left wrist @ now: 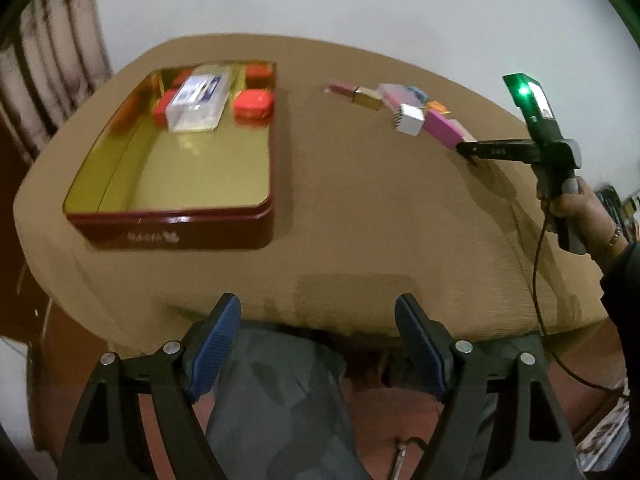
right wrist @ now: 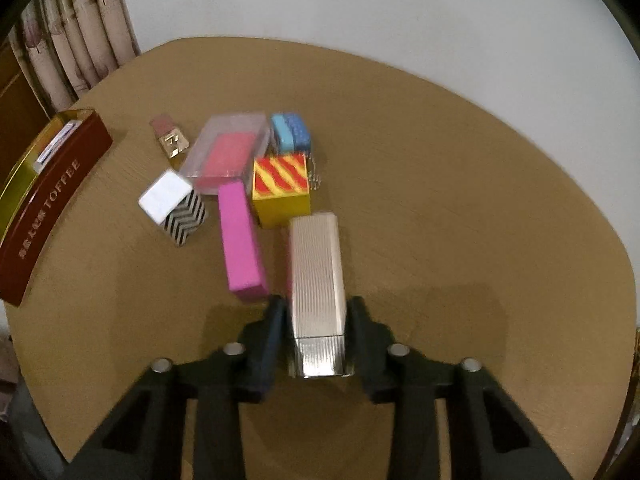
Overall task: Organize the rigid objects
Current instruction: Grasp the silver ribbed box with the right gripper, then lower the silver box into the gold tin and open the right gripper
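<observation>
My right gripper (right wrist: 316, 306) stands over the round brown table (right wrist: 460, 220), shut on the near end of a ribbed silver box (right wrist: 316, 264) that lies flat. Just beyond it lie a magenta box (right wrist: 240, 248), a yellow box with red stripes (right wrist: 282, 188), a zigzag black-and-white box (right wrist: 176, 204), a clear case (right wrist: 228, 152), a blue case (right wrist: 290, 132) and a small gold box (right wrist: 170, 138). The dark red toffee tin (left wrist: 172, 224) holds red boxes (left wrist: 254, 104) and a clear box (left wrist: 200, 100). My left gripper (left wrist: 320, 320) hangs open and empty at the table's near edge.
In the left wrist view, a person's hand (left wrist: 572, 200) holds the right gripper (left wrist: 468, 150), with a black cable (left wrist: 540, 280) trailing down. The person's legs (left wrist: 280, 400) show below the table edge. A curtain (right wrist: 72, 40) and a white wall stand behind.
</observation>
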`<state>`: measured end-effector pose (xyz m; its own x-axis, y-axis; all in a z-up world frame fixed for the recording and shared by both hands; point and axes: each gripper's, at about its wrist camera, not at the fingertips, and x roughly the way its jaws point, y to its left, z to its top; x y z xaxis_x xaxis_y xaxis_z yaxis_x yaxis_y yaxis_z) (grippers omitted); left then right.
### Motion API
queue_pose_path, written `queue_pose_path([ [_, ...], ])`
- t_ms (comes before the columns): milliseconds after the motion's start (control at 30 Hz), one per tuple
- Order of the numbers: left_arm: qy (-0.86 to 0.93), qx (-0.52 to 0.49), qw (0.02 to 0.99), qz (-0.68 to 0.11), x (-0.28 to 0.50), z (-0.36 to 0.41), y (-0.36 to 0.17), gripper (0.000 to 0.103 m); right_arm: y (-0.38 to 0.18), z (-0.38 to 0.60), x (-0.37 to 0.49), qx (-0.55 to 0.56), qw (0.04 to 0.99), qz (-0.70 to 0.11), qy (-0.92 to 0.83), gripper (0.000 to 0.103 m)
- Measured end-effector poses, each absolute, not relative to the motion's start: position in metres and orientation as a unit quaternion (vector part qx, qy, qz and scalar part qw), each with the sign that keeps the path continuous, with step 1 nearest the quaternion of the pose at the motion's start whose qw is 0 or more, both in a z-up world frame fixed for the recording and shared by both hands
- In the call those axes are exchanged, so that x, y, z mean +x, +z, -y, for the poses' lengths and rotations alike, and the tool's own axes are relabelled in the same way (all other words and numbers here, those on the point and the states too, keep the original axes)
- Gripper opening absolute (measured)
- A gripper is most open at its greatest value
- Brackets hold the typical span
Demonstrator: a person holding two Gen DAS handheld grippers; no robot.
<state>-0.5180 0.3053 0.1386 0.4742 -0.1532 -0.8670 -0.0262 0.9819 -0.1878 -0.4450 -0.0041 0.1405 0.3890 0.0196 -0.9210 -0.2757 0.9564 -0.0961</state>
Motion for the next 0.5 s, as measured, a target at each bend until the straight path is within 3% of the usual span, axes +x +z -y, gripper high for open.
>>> queue_pose_path([
  [167,-0.01,-0.082,0.867,-0.491,-0.534,-0.32,0.144,0.077,0.145,0.013,-0.463,-0.106,0.819,-0.56,0.063,0.03],
  [333,0.041,-0.065,0.886,-0.457,-0.558,-0.338,0.145,0.089,0.178,0.027,-0.51,-0.035,0.83,-0.55,0.084,0.03],
  [500,0.063,-0.056,0.884,-0.46,-0.572,-0.358,0.141,0.089,0.236,-0.052,-0.526,-0.011,0.838,-0.518,0.174,0.03],
])
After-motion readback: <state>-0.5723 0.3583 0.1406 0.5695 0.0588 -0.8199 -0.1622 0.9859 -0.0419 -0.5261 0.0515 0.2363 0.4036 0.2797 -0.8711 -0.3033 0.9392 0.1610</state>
